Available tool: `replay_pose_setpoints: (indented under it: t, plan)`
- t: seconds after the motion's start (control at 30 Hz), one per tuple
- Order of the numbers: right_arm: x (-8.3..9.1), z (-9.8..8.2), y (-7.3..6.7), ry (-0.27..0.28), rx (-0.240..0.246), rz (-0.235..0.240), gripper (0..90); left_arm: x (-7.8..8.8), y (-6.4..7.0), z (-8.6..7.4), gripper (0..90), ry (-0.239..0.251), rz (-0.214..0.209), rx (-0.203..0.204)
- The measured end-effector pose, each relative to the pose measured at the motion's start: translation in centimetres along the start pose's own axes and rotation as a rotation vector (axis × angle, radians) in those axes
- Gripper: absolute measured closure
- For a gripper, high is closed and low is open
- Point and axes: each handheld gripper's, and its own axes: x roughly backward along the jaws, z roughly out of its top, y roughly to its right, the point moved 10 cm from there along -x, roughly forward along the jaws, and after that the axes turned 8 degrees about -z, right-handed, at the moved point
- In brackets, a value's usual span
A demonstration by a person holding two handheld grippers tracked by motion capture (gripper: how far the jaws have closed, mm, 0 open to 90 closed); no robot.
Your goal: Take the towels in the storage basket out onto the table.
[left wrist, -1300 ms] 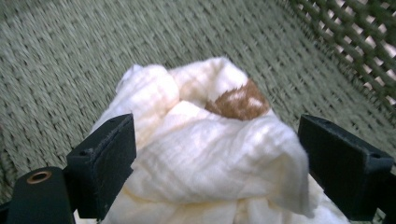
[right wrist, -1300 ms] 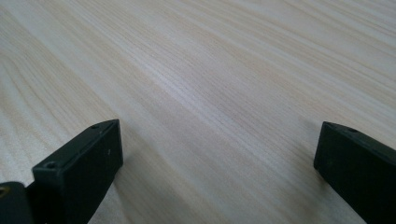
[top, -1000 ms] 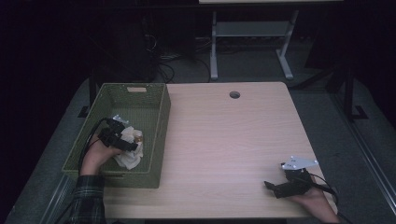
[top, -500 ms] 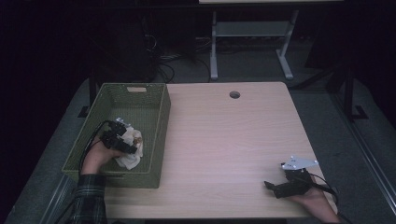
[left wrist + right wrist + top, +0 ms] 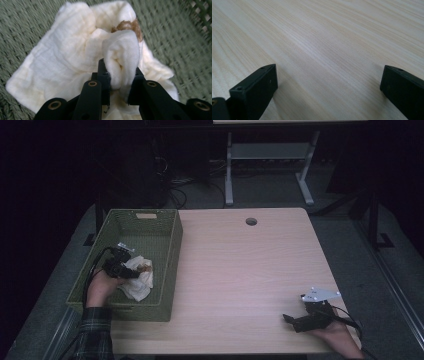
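Two grippers: the left gripper [image 5: 119, 82], inside the green woven basket [image 5: 165, 265], pinches a fold of white cloth [image 5: 75, 57]; the right gripper [image 5: 329, 82] rests on the table [image 5: 240, 270], jaws wide apart, empty.

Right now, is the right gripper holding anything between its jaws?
No, the right gripper has its jaws spread wide apart, with bare wooden table between them.

Dim, dark-edged high view — gripper views brighter, perhaps slightly motion-blurred.
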Motion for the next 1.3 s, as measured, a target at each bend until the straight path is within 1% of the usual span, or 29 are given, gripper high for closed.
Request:
replay_pose_setpoints:
  t: [0.03,0.07,0.1,0.2,0.27,0.33,0.37,0.4,0.43,0.47,0.5,0.63,0.83,0.9,0.97,1.0,1.03,1.3]
  plan:
    - [0.0,0.0,0.0,0.0,0.0,0.0,0.8,0.0,0.0,0.0,77.1,0.0,0.0,0.0]
    - [0.0,0.0,0.0,0.0,0.0,0.0,0.8,0.5,0.0,0.3,77.2,0.03,-0.007,0.002]
    - [0.0,0.0,0.0,0.0,0.0,0.0,0.8,0.7,0.0,0.5,77.4,0.051,-0.011,0.004]
    - [0.0,0.0,0.0,0.0,0.0,0.0,0.8,1.3,0.0,0.9,77.5,0.091,-0.024,0.008]
    - [0.0,0.0,0.0,0.0,0.0,0.0,0.8,1.7,0.2,1.3,77.6,0.135,-0.036,0.014]
    - [0.0,0.0,0.0,0.0,0.0,0.0,0.8,2.2,0.2,1.6,77.8,0.161,-0.04,0.015]
    - [0.0,0.0,0.0,0.0,0.0,0.0,0.8,2.6,0.3,1.9,77.9,0.184,-0.041,0.014]
    - [0.0,0.0,0.0,0.0,0.0,0.0,0.8,2.9,0.3,2.0,77.9,0.197,-0.045,0.014]
    - [0.0,0.0,0.0,0.0,0.0,0.0,0.8,2.9,0.3,2.0,77.9,0.197,-0.045,0.014]
    - [0.0,0.0,0.0,0.0,-0.001,0.0,0.8,3.5,0.6,2.5,78.0,0.235,-0.052,0.007]
    - [0.0,0.0,0.0,0.0,0.0,0.0,0.8,3.9,0.8,2.8,78.0,0.261,-0.061,0.009]
    - [0.0,0.0,0.0,0.0,0.0,0.0,0.8,5.0,1.4,3.6,78.1,0.328,-0.078,0.005]
    - [0.0,0.0,0.0,0.0,0.0,0.0,0.8,6.2,2.2,4.7,78.2,0.402,-0.104,-0.002]
    - [0.0,0.0,0.0,0.0,0.0,0.0,0.8,6.5,2.4,4.9,78.1,0.417,-0.112,0.0]
    - [0.0,0.0,0.0,0.0,0.0,0.0,0.8,6.7,2.5,5.0,78.2,0.42,-0.114,-0.008]
    - [0.0,0.0,0.0,0.0,0.0,0.0,0.8,7.0,2.7,5.3,78.2,0.44,-0.121,0.0]
    - [0.0,0.0,0.0,0.0,0.0,0.0,0.8,7.5,3.0,5.6,78.3,0.456,-0.13,-0.007]
    - [0.0,0.0,0.0,0.0,0.0,0.0,0.8,9.4,4.1,7.0,78.5,0.514,-0.154,-0.026]
